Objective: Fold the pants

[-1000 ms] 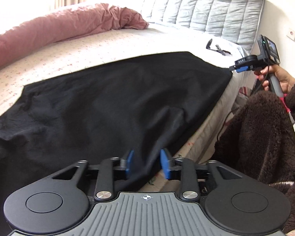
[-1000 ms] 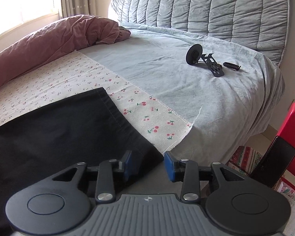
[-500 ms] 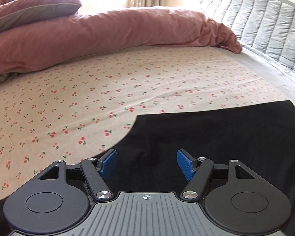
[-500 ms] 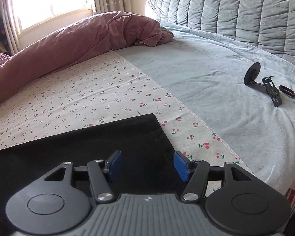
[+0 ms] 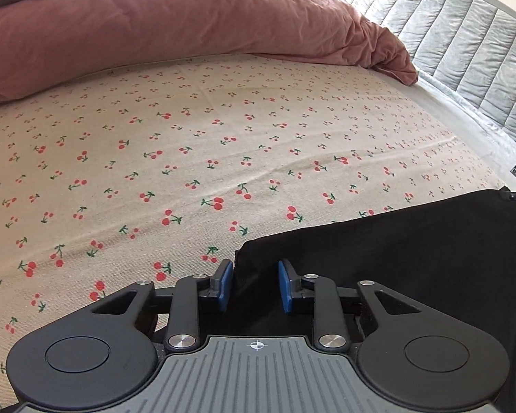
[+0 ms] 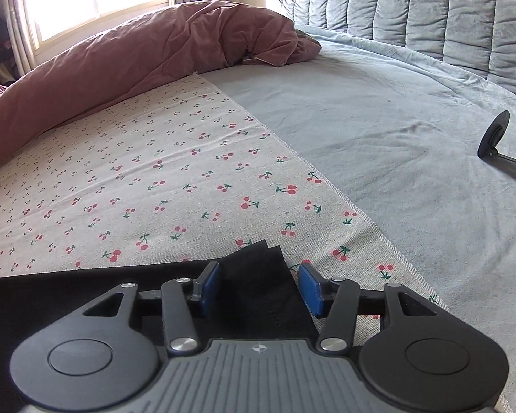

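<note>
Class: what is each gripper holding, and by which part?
Nothing is clamped yet. The black pants' corners lie between the closing left gripper and right gripper.

The black pants (image 5: 412, 258) run off the left wrist view's right and bottom edges. In the right wrist view, the black stand (image 6: 498, 144) is cut by the right edge.
</note>
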Motion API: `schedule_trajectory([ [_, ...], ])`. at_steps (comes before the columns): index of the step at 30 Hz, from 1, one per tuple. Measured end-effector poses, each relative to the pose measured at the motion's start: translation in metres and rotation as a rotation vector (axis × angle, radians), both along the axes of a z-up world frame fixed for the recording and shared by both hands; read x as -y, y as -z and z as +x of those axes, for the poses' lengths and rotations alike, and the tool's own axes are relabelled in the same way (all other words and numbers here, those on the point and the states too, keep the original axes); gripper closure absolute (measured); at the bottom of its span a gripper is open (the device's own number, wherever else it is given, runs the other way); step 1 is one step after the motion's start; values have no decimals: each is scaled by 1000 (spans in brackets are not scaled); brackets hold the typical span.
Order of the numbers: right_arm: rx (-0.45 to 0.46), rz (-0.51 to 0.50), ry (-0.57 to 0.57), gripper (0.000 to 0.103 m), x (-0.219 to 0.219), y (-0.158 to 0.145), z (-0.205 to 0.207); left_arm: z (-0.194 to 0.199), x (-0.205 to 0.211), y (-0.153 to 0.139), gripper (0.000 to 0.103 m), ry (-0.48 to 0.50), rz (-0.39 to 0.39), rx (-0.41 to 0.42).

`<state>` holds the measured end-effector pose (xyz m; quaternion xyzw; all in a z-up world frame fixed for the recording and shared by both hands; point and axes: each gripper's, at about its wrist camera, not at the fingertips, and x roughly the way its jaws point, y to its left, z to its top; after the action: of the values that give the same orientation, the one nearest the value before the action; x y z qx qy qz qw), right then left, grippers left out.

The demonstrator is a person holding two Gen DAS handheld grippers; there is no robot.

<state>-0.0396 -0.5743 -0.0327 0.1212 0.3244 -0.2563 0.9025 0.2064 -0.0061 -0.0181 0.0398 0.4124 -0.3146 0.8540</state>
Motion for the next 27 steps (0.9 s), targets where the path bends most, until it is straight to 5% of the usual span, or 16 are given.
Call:
schedule_trajectory([
  [4, 9, 6, -28, 96, -4, -1, -5, -3, -1, 1, 94, -29, -27, 1],
  [13, 37, -149, 15, 101, -22, -17, 0, -19, 0, -16, 100, -141, -88, 94],
  [20, 68, -233, 60, 101, -3, -46, 41, -10, 24, -25, 99, -182, -99, 182],
  [23, 32, -256, 97, 93, 2, -46, 61, 2, 40, -12, 90, -181, -42, 169],
  [25, 13, -277, 114, 67, -2, -45, 66, 2, 42, -10, 85, -194, -23, 178],
  [27, 47, -265, 94, 54, -10, -49, 62, -6, 37, -14, 63, -218, -11, 205],
])
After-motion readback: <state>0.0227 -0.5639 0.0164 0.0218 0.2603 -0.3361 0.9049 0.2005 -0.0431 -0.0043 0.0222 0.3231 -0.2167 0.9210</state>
